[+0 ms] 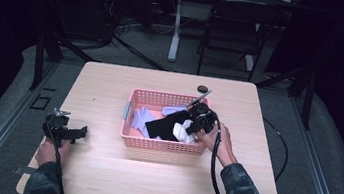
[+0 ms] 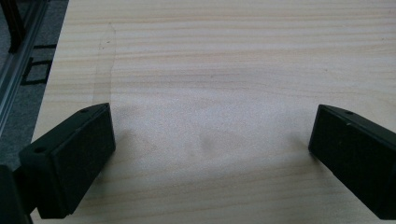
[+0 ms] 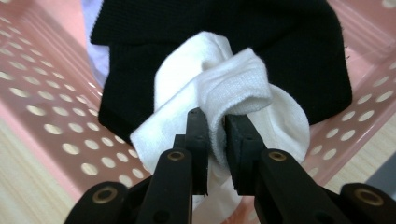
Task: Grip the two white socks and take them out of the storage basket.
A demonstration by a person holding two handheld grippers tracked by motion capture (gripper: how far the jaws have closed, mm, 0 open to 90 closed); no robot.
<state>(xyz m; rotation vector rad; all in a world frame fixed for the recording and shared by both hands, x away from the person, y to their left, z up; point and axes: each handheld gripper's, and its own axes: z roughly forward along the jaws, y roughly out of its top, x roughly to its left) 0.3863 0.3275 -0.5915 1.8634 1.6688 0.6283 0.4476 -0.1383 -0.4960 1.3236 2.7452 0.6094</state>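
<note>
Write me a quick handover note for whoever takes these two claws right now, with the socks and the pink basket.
Right claw: shut on a fold of the white sock, inside the pink basket.
Left claw: open, nothing between its jaws, over bare table to the left of the basket.
Things: the white sock lies on the black sock; pale lilac socks sit at the basket's left end.
Done: white sock gripped.
Left: probably lift it out of the basket; the other socks are untouched.
</note>
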